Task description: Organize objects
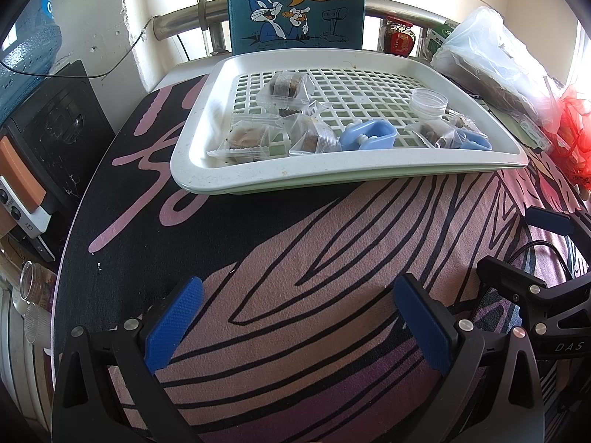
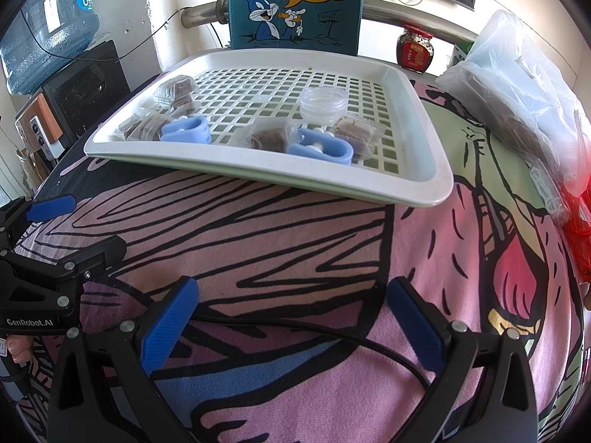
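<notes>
Nearest the cameras, the left gripper [image 1: 299, 317] and the right gripper [image 2: 291, 317] both hover over the pink-and-black printed cloth [image 2: 295, 243], short of the tray, each with its blue-padded fingers spread wide and nothing between them. A black cable [image 2: 332, 336] lies on the cloth under the right gripper.

Beyond them sits the white slotted tray [image 2: 424, 184], stacked on a pale green one. Along the tray's near edge lie two blue plastic clips [image 2: 317, 147] with white rollers, among clear packets of brown snack cubes [image 2: 269, 136]; in the left wrist view one clip [image 1: 369, 134] rests near the tray's middle front, with more packets [image 1: 243, 140] on the tray's left side. A small clear round container [image 2: 325, 101] stands on the tray's grid behind the right-hand clip.

Behind the tray a teal cartoon-rabbit box [image 2: 295, 3] reading "WHAT'S UP DOC?" stands upright. To the tray's right lies a clear plastic bag [image 2: 524, 85], with a red-labelled jar [image 2: 413, 50] behind the tray's far right corner. Left of the tray, further back, a blue water bottle [image 2: 51, 26] is upended on a dispenser.
</notes>
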